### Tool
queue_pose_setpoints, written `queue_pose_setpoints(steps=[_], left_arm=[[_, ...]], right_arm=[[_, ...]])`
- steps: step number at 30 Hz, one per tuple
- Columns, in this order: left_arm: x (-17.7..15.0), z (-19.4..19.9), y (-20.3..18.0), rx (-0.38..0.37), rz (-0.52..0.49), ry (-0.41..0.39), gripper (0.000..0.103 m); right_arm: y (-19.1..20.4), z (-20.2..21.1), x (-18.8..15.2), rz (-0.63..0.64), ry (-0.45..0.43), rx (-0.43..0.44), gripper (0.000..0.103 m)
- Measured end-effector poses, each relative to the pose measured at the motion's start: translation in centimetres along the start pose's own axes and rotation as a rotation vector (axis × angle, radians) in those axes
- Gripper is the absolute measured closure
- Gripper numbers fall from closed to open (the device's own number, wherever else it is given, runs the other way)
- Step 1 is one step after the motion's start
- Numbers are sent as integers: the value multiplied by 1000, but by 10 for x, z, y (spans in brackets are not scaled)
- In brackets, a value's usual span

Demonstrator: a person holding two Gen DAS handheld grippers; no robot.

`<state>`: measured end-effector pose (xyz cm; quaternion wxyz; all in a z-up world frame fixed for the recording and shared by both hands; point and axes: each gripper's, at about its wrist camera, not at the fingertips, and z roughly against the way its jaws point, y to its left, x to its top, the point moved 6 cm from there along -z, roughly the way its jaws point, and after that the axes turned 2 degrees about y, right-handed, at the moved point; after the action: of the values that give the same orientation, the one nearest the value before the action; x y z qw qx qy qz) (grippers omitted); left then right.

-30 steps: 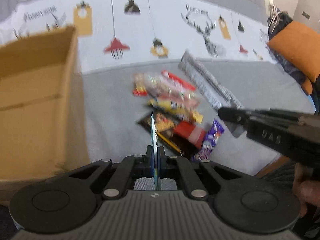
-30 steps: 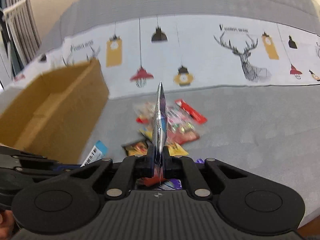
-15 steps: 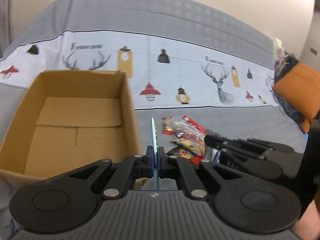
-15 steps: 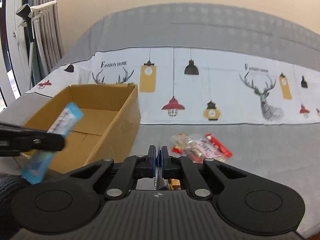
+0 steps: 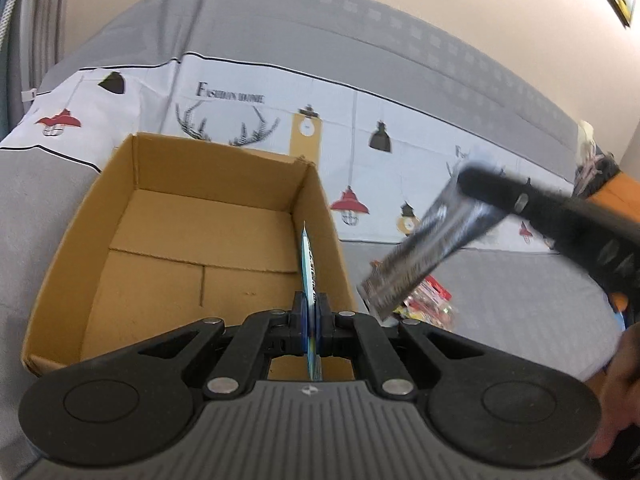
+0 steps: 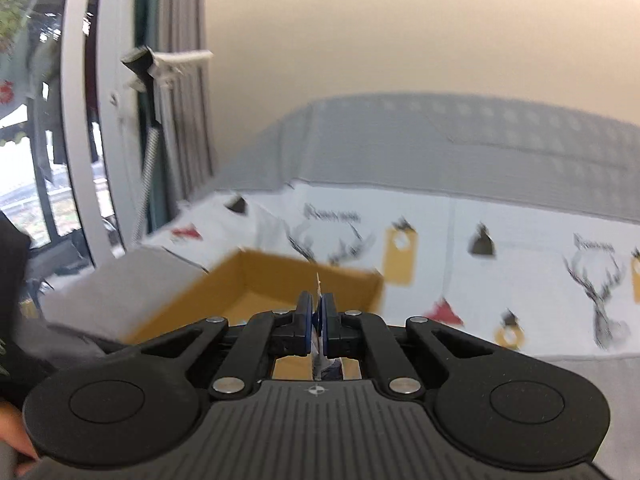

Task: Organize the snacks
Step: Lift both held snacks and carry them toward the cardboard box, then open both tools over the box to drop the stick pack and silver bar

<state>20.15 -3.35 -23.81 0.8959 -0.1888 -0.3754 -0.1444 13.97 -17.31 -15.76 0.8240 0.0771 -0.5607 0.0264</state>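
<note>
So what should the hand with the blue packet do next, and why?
Probably open the left gripper and let the blue packet drop. It is pinched upright just inside the right wall of the empty cardboard box, so it should fall in. The right gripper waits nearby with a silver packet.

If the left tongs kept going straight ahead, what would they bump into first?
Probably the cardboard box: the left tongs, shut on a blue snack packet, point into it near its right wall, though depth is unclear.
</note>
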Motion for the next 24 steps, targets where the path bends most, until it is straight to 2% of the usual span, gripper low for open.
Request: queue_pose_setpoints(steps=[4,8,13,16,20,24], left_arm=[[17,12,16,20,7,-44,100],[42,48,28,94,-42,-189,100],[63,79,44,82,-36,-242,100],[65,94,42,78,-75,-279,100],[54,76,50,74,-60,-247,100],[36,17,72,68,-10,-112,100]], right_arm=[[25,-8,30,41,-54,38,98],[50,-14,49,42,-74,62,98],[75,-20,63,65,-55,59,98],[88,-18,62,28,4,103,98],[98,-26,48,33,79,93,98],[86,-67,17,17,183,68,99]])
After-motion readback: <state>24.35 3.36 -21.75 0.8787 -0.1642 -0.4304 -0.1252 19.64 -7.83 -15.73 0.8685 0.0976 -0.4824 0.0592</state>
